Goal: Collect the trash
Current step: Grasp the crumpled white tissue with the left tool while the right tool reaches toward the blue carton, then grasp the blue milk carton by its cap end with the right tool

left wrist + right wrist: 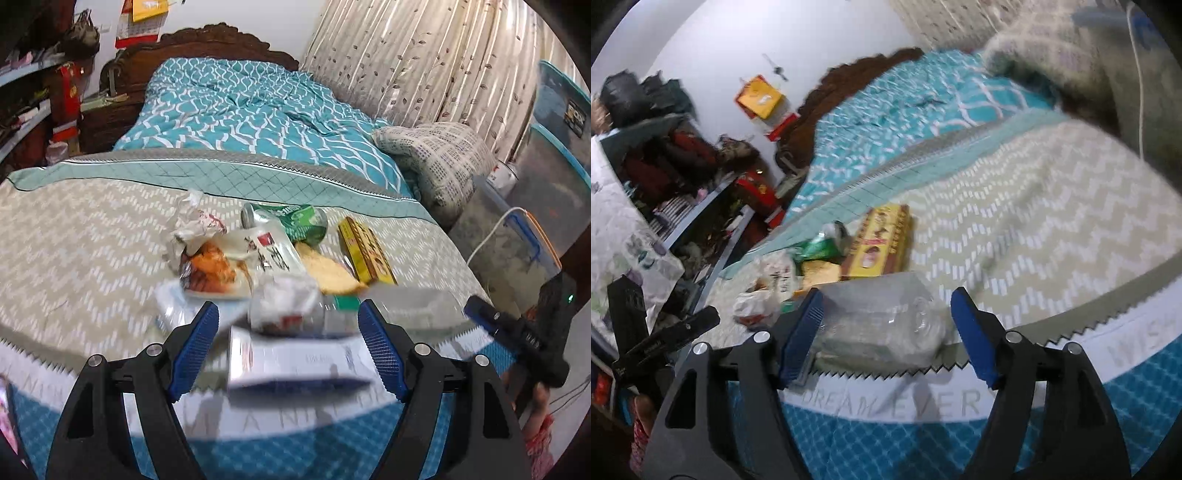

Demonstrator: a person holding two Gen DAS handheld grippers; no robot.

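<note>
A pile of trash lies on the bed: a white carton [295, 363], crumpled paper [284, 299], a food wrapper [210, 271], a green can [295, 221], a yellow box [365, 251] and a clear plastic bottle [879, 325]. My left gripper [288, 350] is open, its blue pads either side of the white carton. My right gripper [886, 336] is open around the clear bottle, which lies on its side between the pads. The right gripper also shows in the left wrist view [517, 332]. The yellow box [879, 240] and green can [820, 247] lie beyond the bottle.
The bed has a beige zigzag blanket [81, 240] and a teal quilt [240, 107]. A cushion [439, 158] and plastic storage bins [554, 184] stand at the right. Cluttered shelves [665, 177] stand at the left of the bed.
</note>
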